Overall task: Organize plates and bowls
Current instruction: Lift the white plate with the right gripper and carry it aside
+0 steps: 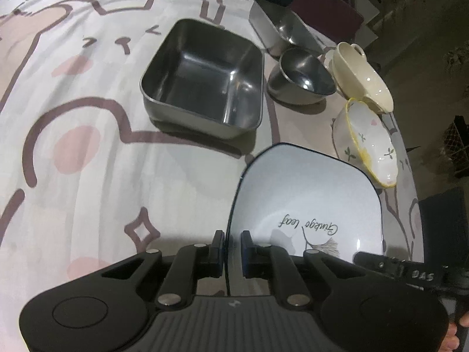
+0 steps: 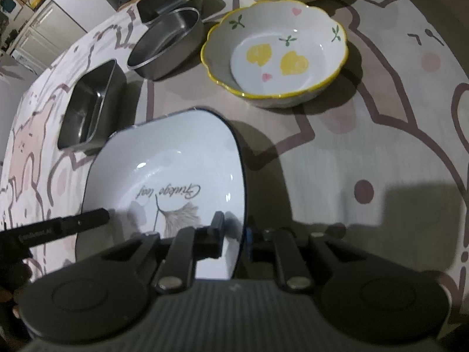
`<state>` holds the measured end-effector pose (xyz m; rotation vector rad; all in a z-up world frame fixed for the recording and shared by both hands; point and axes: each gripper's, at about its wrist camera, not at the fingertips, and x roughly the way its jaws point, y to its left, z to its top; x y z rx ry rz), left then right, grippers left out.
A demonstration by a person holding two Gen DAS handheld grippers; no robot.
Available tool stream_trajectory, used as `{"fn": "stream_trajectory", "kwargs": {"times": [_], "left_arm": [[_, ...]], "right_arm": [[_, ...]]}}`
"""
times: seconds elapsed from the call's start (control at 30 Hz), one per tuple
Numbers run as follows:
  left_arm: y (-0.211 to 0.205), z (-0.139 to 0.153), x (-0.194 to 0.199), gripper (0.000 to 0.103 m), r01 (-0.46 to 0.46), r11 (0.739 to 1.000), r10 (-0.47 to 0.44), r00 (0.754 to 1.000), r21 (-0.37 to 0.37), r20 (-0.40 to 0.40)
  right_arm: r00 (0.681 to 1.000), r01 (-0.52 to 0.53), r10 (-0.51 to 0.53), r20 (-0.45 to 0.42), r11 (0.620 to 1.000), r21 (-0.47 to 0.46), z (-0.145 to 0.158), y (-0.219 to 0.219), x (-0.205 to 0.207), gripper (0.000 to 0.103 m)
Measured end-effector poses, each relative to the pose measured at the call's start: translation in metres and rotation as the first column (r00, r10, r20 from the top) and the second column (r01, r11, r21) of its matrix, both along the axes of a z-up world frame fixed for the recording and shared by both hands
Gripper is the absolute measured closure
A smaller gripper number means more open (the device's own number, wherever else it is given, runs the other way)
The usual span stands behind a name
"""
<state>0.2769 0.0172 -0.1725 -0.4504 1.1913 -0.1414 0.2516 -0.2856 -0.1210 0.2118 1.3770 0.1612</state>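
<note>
A white square plate (image 1: 307, 196) with a dark rim and a leaf print is held between both grippers, above the cloth. My left gripper (image 1: 232, 245) is shut on its left rim. My right gripper (image 2: 234, 228) is shut on its right rim; the plate also shows in the right wrist view (image 2: 167, 170). A flower-patterned bowl (image 2: 275, 55) with a yellow rim sits beyond it, also in the left wrist view (image 1: 369, 140). A cream bowl (image 1: 360, 76) lies tilted behind that.
A square steel container (image 1: 202, 76) and a round steel bowl (image 1: 302, 73) stand on the patterned tablecloth (image 1: 88, 146). Another steel tray (image 1: 281, 29) sits farther back. The table's right edge falls off to a dark floor. Furniture stands at the far left in the right wrist view.
</note>
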Motion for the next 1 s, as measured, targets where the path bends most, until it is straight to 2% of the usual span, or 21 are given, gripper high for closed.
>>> {"fn": "stream_trajectory", "kwargs": {"times": [0.13, 0.83, 1.0], "left_arm": [[-0.0002, 0.0045, -0.0008, 0.092, 0.01, 1.0, -0.01, 1.0, 0.007, 0.02], [-0.0054, -0.0026, -0.0053, 0.092, 0.067, 0.997, -0.067, 0.998, 0.031, -0.003], [-0.0056, -0.0026, -0.0073, 0.092, 0.08, 0.996, -0.08, 0.997, 0.039, -0.004]], "right_arm": [[1.0, -0.019, 0.018, -0.009, 0.998, -0.057, -0.0052, 0.0048, -0.0015, 0.086], [0.999, -0.031, 0.03, -0.016, 0.997, -0.074, -0.0077, 0.0075, -0.0021, 0.084], [0.999, -0.048, 0.049, 0.005, 0.994, -0.093, -0.0058, 0.011, -0.0038, 0.084]]}}
